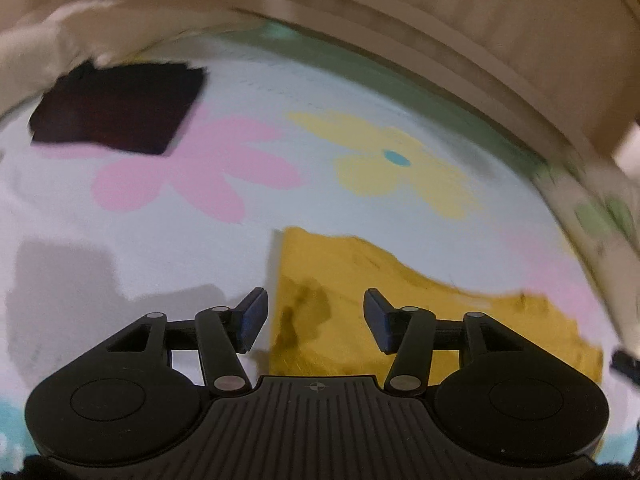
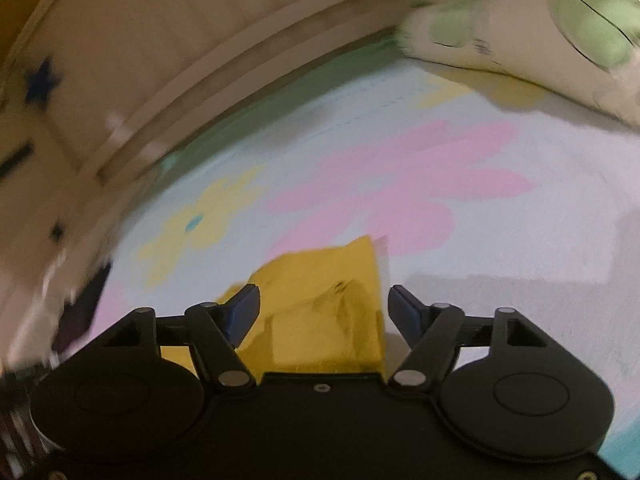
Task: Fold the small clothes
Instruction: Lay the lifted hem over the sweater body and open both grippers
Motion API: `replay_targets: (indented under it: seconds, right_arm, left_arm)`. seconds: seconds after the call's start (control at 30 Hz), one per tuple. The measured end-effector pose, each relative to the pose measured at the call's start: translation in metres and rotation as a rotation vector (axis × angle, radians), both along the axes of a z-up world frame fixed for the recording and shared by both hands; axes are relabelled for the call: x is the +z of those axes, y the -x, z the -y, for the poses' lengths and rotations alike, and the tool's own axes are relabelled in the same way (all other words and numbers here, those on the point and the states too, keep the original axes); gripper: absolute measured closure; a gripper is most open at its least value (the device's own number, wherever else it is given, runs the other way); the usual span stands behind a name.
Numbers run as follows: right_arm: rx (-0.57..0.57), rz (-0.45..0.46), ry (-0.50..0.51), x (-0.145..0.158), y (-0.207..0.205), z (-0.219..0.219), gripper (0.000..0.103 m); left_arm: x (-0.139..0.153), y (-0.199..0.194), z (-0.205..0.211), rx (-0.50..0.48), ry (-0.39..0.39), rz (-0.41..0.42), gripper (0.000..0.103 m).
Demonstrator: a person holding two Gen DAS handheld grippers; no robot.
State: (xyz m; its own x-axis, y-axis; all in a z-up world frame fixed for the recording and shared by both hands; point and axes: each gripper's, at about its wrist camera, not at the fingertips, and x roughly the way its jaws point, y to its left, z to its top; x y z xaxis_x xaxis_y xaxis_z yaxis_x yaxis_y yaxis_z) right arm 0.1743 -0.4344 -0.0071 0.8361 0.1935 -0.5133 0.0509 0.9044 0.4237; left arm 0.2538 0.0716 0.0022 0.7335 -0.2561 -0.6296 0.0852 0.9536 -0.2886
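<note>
A mustard-yellow small garment point(image 1: 400, 300) lies partly folded on a flower-print bed sheet point(image 1: 280, 92). My left gripper point(image 1: 316, 320) is open just above its left edge, jaws wide apart and empty. In the right wrist view the same yellow garment point(image 2: 324, 300) lies bunched below my right gripper point(image 2: 324, 312), which is open and holds nothing. A dark folded cloth point(image 1: 116, 108) lies flat at the far left of the sheet.
The sheet is pale with pink point(image 1: 192, 168) and yellow point(image 1: 400, 160) flowers. A beige padded headboard point(image 1: 440, 12) curves along the far edge. A pillow with green print point(image 2: 540, 12) lies at the far right in the right wrist view.
</note>
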Motion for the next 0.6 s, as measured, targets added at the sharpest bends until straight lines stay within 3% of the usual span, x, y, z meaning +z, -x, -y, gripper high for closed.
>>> replay_targets:
  seconds: [0.13,0.33,0.6]
  right_arm:
    - [0.159,0.027,0.181,0.003,0.018,-0.032,0.042]
    - [0.276,0.004,0.28,-0.008,0.027,-0.058,0.046]
    - [0.303,-0.034,0.351,-0.03,0.017,-0.07,0.046]
  left_arm:
    - [-0.001,0.036,0.023,-0.122,-0.092,0.041,0.052]
    - [-0.024,0.055,0.055,-0.271,-0.207,0.001,0.052]
    - [-0.034,0.032,0.059,-0.273,-0.244,-0.014,0.052]
